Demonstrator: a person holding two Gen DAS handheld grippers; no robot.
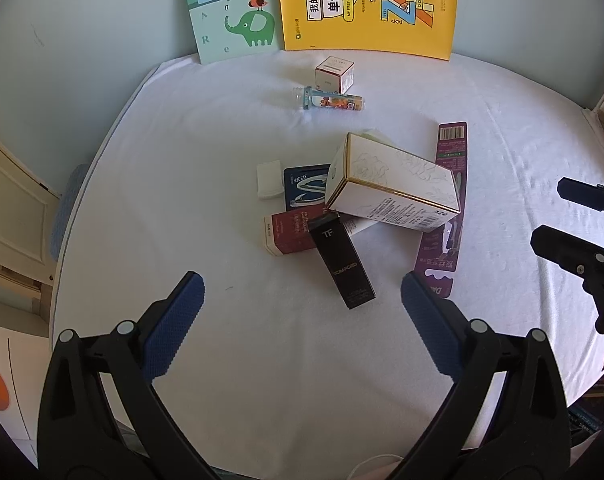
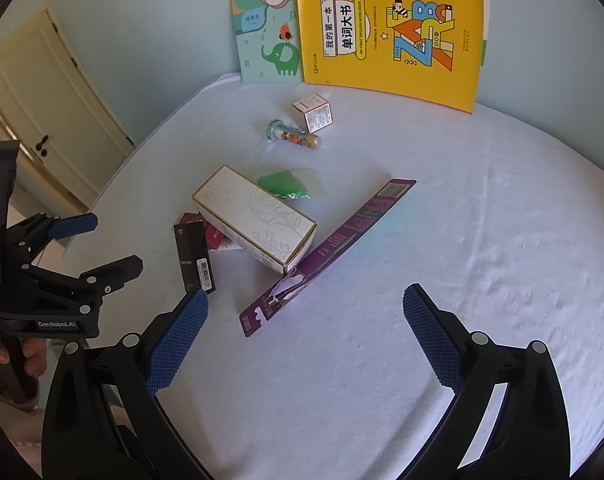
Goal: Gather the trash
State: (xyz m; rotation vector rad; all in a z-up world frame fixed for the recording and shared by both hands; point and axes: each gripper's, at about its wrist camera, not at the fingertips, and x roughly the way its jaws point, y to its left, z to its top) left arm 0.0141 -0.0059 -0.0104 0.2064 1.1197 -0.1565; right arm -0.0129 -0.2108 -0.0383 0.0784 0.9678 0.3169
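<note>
1. Both claws are spread wide and hold nothing. The left claw (image 1: 302,320) hovers above the white-clothed tabletop (image 1: 182,140); the right claw (image 2: 305,336) hangs beside it, off the left claw's right side.
2. The trash lies in a loose heap just ahead of the left claw. Nearest it is a slim black rectangular carton with gold lettering (image 1: 341,260), almost centred between the blue pads (image 1: 174,328). Beyond the carton, a large white cardboard box with gold edging (image 1: 393,184) rests tilted on a dark red carton (image 1: 290,232) and a blue card packet (image 1: 305,184).
3. A long purple card toothbrush package (image 2: 325,252) runs straight ahead of the right claw, its near end between the fingers.
4. Farther off sit a small clear printed tube (image 1: 333,100) and a small white cube box (image 1: 334,74); two picture books lean on the wall behind.
5. Judged step: the very start, reaching for a first piece. No bin shows.
6. The next move likely calls for lowering the left claw over the black carton, pads on its long sides, then closing.
</note>
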